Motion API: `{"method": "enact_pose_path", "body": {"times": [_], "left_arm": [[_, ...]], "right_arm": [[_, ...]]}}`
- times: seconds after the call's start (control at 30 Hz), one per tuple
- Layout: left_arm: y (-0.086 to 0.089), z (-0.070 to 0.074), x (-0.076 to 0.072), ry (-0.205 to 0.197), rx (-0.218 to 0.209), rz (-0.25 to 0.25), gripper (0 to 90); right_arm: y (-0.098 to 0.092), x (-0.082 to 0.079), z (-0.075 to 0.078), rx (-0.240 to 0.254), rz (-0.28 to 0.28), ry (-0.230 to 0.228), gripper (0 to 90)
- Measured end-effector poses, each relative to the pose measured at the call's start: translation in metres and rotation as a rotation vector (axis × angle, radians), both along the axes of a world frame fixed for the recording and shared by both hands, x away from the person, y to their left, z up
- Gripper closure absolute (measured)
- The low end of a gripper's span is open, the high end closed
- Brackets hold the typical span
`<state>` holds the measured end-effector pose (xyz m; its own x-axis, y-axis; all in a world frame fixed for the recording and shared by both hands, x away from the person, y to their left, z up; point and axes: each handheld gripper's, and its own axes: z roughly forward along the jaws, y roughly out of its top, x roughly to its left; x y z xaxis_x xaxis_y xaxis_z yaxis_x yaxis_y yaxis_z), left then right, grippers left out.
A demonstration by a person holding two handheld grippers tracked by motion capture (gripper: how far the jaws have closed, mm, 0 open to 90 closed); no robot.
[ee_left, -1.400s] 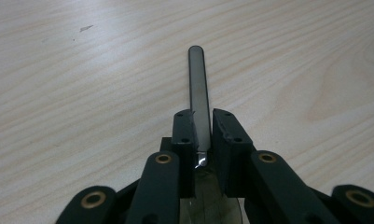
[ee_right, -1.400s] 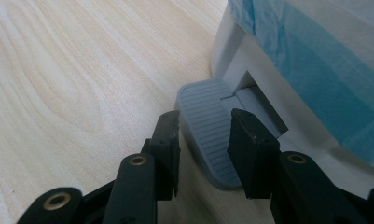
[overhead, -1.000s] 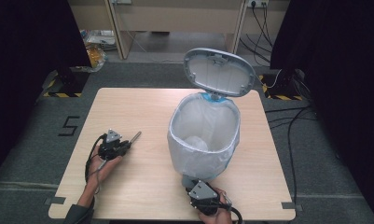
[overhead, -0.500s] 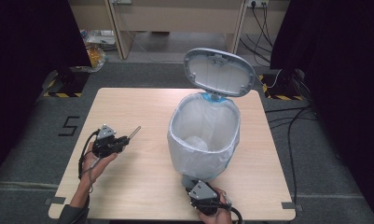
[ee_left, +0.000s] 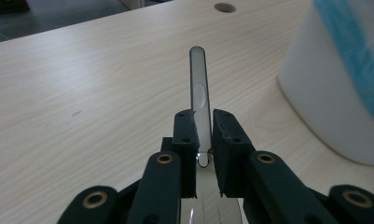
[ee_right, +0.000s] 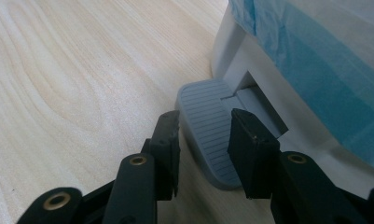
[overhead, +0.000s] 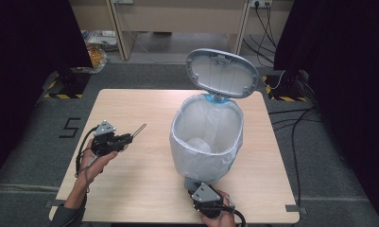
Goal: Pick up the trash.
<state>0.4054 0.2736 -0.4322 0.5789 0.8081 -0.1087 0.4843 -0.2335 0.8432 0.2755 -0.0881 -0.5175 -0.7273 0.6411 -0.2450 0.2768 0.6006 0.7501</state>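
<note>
Pinching the pedal [ee_right: 211, 133] at the bin's foot, the right tongs [ee_right: 207, 140] hold the lid [overhead: 222, 73] up — so the lined bin [overhead: 207, 137] gapes open. The left tongs [ee_left: 202, 140] clamp a slim glass tube [ee_left: 198, 88] above the bench [overhead: 144, 189], well left of the bin, apparently bound for it.

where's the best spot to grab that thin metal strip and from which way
By its near end, from behind along its length, as the left gripper does: the metal strip is flat and narrow, so the jaws close on its two faces and the far end stays free toward the bin.
</note>
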Motion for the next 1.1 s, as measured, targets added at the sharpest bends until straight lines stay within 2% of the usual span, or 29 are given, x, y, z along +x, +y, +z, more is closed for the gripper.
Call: {"method": "enact_pose_path", "body": {"times": [0.07,0.1,0.13,0.17,0.37,0.73,0.83,0.93,1.1], "left_arm": [[0.000,0.002,0.000,-0.002,-0.003,-0.005,79.7],[-0.002,0.011,-0.002,-0.014,0.007,-0.015,79.7],[-0.002,0.011,-0.002,-0.014,0.007,-0.015,79.7],[-0.003,0.018,-0.005,-0.028,0.006,-0.023,79.7],[-0.005,0.041,-0.013,-0.071,-0.022,-0.056,79.7],[-0.004,0.055,-0.017,-0.087,-0.044,-0.070,79.7],[-0.007,0.065,-0.021,-0.118,-0.053,-0.081,79.8],[-0.009,0.070,-0.023,-0.128,-0.056,-0.089,79.7],[-0.017,0.086,-0.026,-0.168,-0.085,-0.117,79.7]], "right_arm": [[0.000,0.000,0.000,0.001,-0.002,0.002,63.1],[0.000,0.000,0.000,-0.002,0.001,-0.002,63.1],[0.000,0.000,0.000,-0.001,0.000,0.000,63.1],[0.000,0.000,0.000,-0.001,0.000,-0.001,63.1],[0.000,0.000,0.000,-0.003,0.000,-0.002,63.1],[0.000,-0.001,0.000,-0.002,-0.002,-0.001,63.1],[0.000,-0.001,0.000,-0.002,-0.002,0.000,63.1],[0.000,-0.001,0.000,-0.003,-0.002,0.000,63.1],[0.000,-0.001,0.000,-0.007,-0.002,-0.004,63.1]]}}
